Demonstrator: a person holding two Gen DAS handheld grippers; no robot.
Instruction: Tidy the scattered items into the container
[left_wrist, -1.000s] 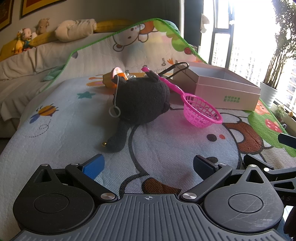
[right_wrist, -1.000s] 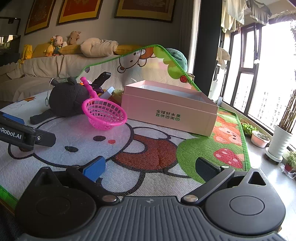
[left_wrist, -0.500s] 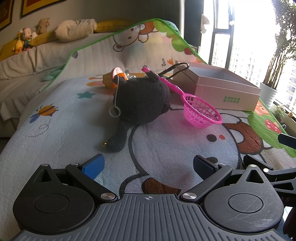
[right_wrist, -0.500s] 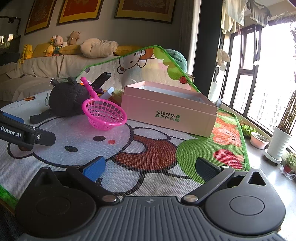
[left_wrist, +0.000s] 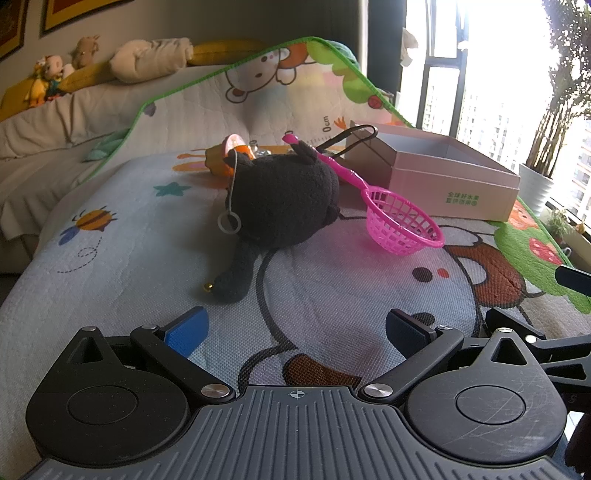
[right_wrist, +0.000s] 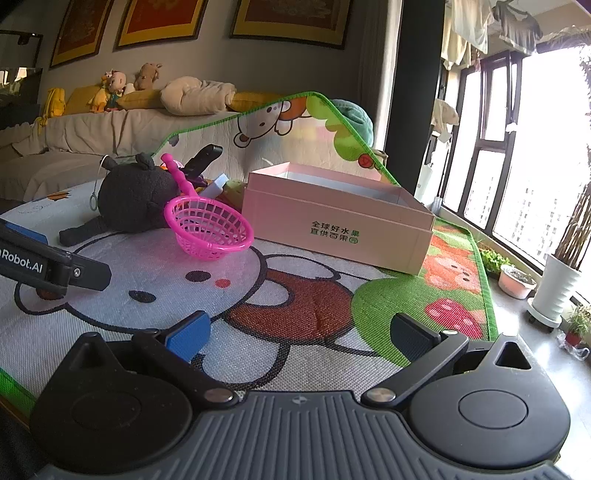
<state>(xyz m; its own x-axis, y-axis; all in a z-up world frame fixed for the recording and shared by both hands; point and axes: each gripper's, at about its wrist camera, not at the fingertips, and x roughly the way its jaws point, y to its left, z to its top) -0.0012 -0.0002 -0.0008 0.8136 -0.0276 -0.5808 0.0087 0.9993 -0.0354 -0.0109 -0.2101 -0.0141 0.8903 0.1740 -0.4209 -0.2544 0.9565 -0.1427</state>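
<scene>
Fingers (left_wrist: 186, 328) of the left gripper (left_wrist: 295, 328) are spread wide and hold nothing; the right gripper (right_wrist: 301, 332) is likewise wide apart and empty, both low over the play mat (left_wrist: 129, 258). A black plush toy (left_wrist: 284, 201) lies mid-mat, touching a pink strainer (left_wrist: 402, 225). Behind the plush, partly hidden, sit small items, perhaps an orange toy (left_wrist: 229, 157). The open pink box (right_wrist: 340, 218) stands beside them, bare mat in front.
</scene>
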